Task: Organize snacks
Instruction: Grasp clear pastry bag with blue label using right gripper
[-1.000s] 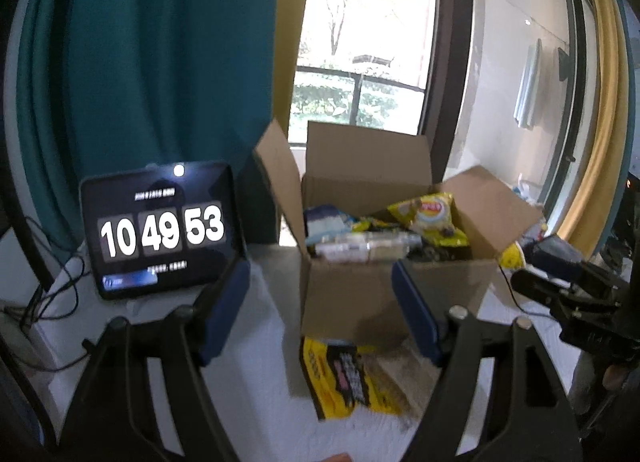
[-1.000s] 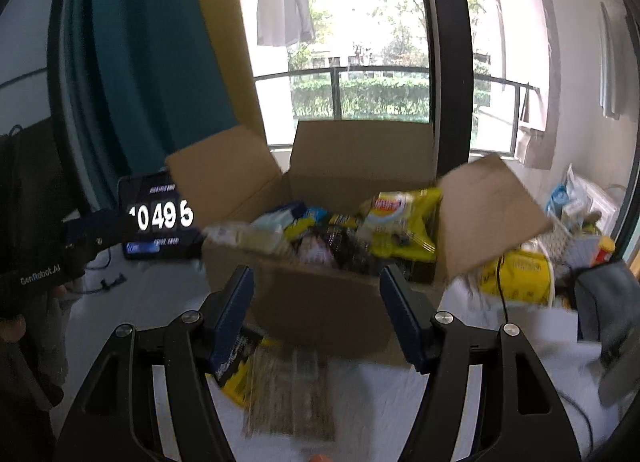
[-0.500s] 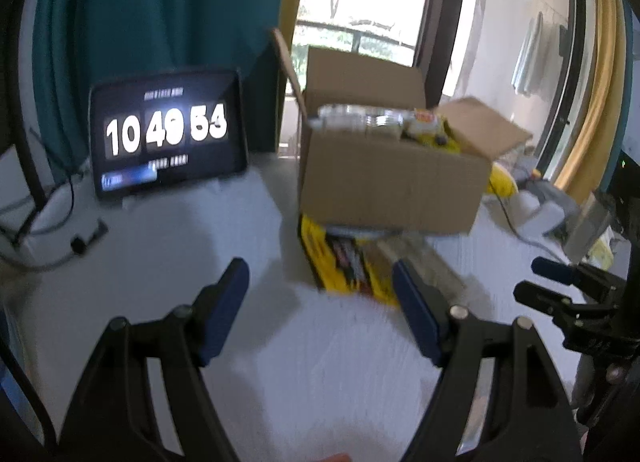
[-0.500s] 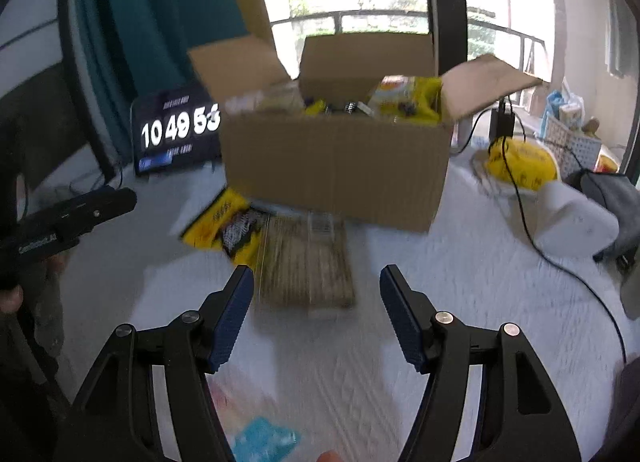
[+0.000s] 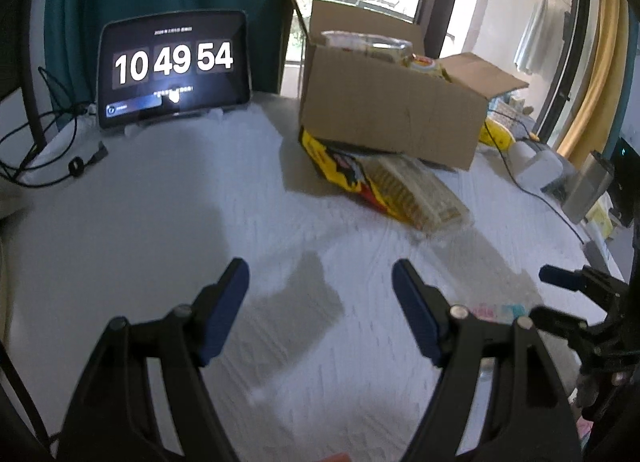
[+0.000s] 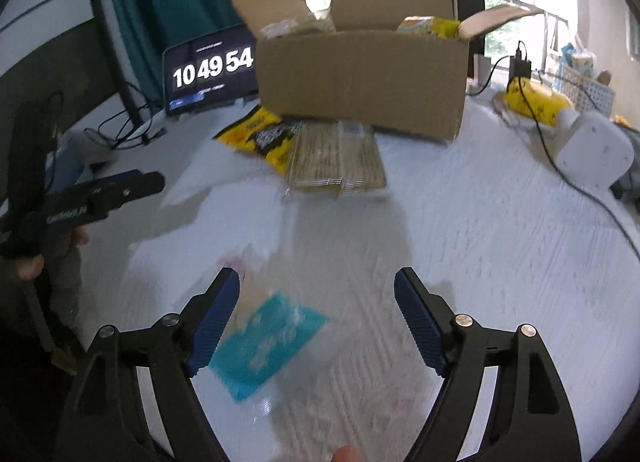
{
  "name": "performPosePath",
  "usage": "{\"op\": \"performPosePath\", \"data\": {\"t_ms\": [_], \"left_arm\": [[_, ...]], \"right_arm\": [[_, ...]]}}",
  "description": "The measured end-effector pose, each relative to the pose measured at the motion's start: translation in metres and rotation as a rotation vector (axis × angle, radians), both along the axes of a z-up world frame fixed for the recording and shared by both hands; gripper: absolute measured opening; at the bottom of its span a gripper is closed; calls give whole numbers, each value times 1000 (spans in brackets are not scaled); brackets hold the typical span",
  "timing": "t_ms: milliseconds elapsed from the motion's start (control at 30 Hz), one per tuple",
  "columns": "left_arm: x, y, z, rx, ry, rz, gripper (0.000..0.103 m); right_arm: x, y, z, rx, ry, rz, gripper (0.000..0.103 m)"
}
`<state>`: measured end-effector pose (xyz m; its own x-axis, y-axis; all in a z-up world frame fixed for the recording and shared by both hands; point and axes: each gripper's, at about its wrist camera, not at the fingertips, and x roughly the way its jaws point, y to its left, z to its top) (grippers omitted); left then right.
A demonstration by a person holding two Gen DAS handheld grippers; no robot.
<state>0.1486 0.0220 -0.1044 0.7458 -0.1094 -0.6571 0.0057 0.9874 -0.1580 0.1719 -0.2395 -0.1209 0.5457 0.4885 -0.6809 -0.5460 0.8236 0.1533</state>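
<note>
Teal snack packet [image 6: 266, 346] between parted fingers [image 6: 216, 318]

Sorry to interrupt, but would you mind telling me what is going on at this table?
A person is sorting snacks with a handheld gripper in each hand. The right gripper, jaws opening, hangs over a teal packet on the white table. The left gripper is open over bare table, holding nothing. A cardboard box full of snacks stands behind, with a yellow bag and a clear cracker pack before it.
</note>
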Motion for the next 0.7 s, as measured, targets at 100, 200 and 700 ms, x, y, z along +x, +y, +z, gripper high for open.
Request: {"op": "performPosePath", "data": {"t_ms": [100,200,700], "left_arm": [[-4,-2,-6,-2,16,-4,75],[-5,-4,-10,-2,30,-10,75],[10,1,-5,13,42,25,75]], "right_arm": [[-15,7,-5,-29,-9,61,83],[-20,20,-13,-89,-3,99,83],[-13,64,-32,-242,-44,250,89]]}}
